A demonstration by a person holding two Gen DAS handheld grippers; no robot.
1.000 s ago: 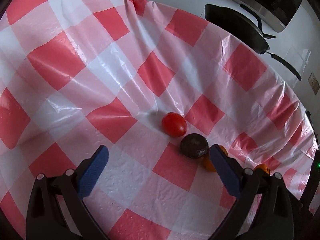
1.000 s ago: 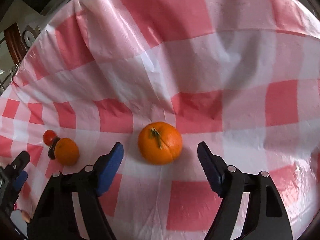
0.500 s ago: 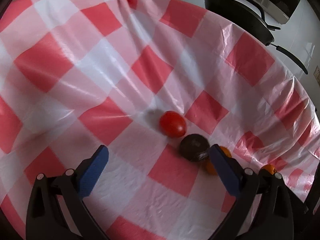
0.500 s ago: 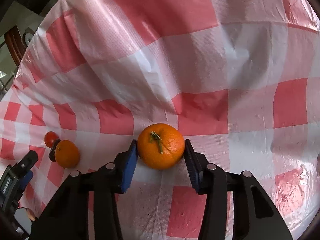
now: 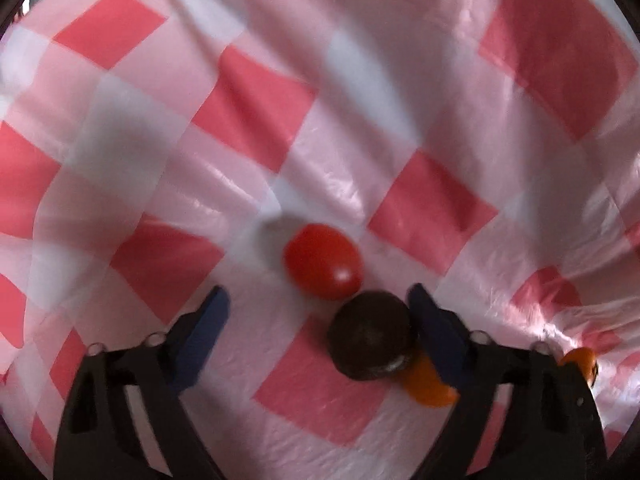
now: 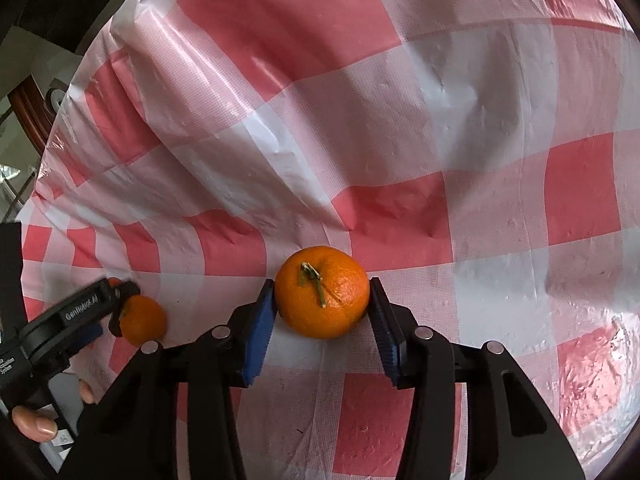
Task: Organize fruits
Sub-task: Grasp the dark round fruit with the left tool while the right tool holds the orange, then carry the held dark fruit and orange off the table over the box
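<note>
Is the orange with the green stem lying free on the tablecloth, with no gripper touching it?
No: the right gripper has both blue pads pressed against the orange.

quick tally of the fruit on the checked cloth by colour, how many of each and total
orange: 2, the stemmed orange between the right gripper's pads, and a smaller orange beside the left gripper
red: 1, the tomato
dark: 1, the dark round fruit
total: 4

Fruits (image 5: 322, 260) on checked tablecloth (image 5: 256, 92)
</note>
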